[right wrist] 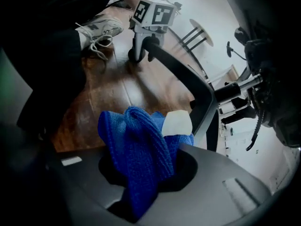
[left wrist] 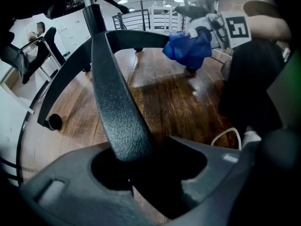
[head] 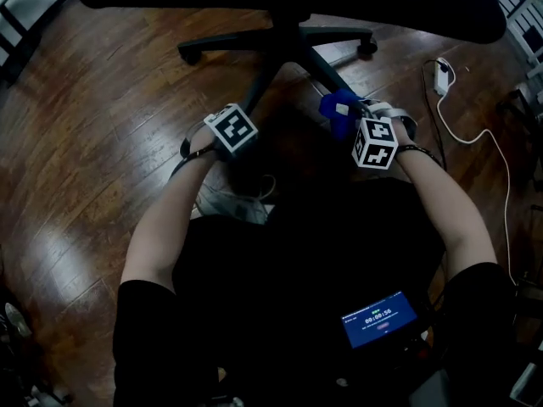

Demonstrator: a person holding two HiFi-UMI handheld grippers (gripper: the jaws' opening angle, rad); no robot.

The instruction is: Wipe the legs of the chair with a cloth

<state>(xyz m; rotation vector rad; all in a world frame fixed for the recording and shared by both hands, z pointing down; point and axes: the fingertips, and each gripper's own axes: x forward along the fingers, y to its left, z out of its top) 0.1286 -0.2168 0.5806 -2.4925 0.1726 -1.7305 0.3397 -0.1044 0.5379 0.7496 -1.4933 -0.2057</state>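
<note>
The black office chair's base (head: 284, 45) spreads its legs over the wood floor. My left gripper (head: 242, 121) is shut on one leg (left wrist: 113, 107), which runs straight into its jaws. To the right, my right gripper (head: 346, 119) is shut on a bunched blue cloth (head: 336, 110) with a white label (right wrist: 177, 124). The cloth (right wrist: 136, 149) sits beside another leg (right wrist: 188, 79); I cannot tell whether it touches. The left gripper view shows the right gripper (left wrist: 211, 27) and cloth (left wrist: 188, 48) across the base. The left gripper (right wrist: 153, 13) appears far off in the right gripper view.
A white cable and adapter (head: 441, 75) lie on the floor at the right. Casters (head: 188, 53) (head: 366, 45) end the far legs. The person's shoe (head: 229, 202) is under the left arm. A lit screen (head: 379, 319) sits at their lap. Other chairs (left wrist: 28, 51) stand behind.
</note>
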